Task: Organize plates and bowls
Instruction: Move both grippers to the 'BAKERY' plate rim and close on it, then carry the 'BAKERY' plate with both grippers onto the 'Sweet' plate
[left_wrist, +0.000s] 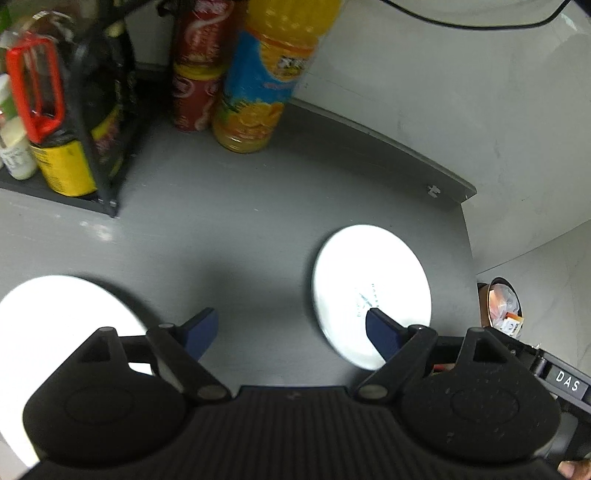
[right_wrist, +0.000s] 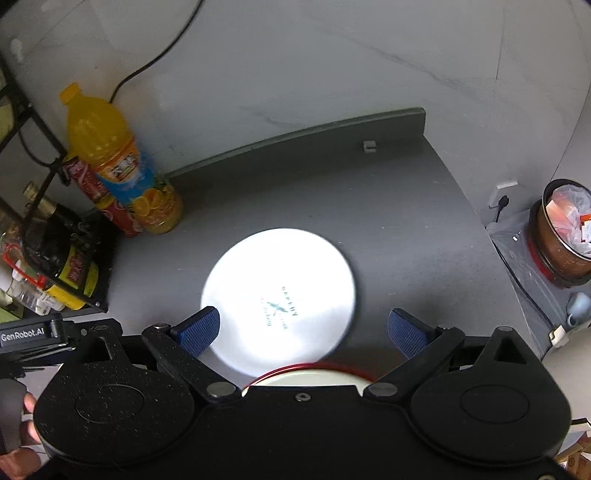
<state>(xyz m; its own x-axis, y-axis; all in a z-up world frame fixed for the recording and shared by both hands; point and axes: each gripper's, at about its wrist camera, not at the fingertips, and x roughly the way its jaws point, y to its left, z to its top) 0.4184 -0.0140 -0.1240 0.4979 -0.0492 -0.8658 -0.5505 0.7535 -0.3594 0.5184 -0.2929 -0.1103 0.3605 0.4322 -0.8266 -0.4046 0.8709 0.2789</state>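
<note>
Both tools spread, empty — left tool, right tool. White plate lies flat mid-table, toward the right edge — stiff, glazed, slippery, breakable; you should pinch its rim.

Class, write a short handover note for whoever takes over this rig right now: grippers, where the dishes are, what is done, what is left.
Left gripper: open, empty, above the counter.
Right gripper: open, empty, above the printed white plate.
A second white plate lies apart to the left; a red-rimmed dish sits under the right gripper.
Done: nothing stacked.
Left: gather the dishes together.
</note>
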